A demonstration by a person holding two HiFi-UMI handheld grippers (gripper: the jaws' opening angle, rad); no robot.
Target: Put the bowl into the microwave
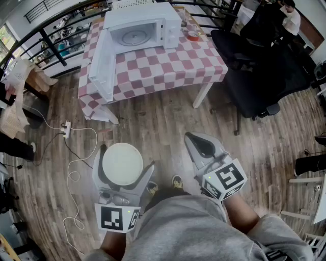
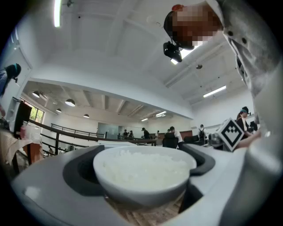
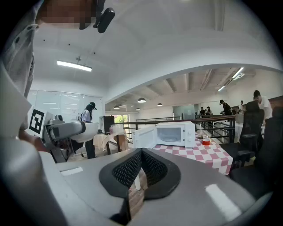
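Bowl (image 2: 143,174) is clamped in the left gripper (image 1: 125,162) fingers, well short of the open microwave (image 1: 142,28); right gripper (image 1: 198,142) fingers together, apparently empty. Carrying and placing remain.

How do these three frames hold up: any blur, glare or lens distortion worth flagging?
Head view: evenly lit, mostly sharp, edges bowed by the wide lens, the microwave clear. Left gripper view: strong fisheye with dark corners, the bowl close and soft, ceiling lights blown out. Right gripper view: same fisheye, near foreground soft, the background crisp.
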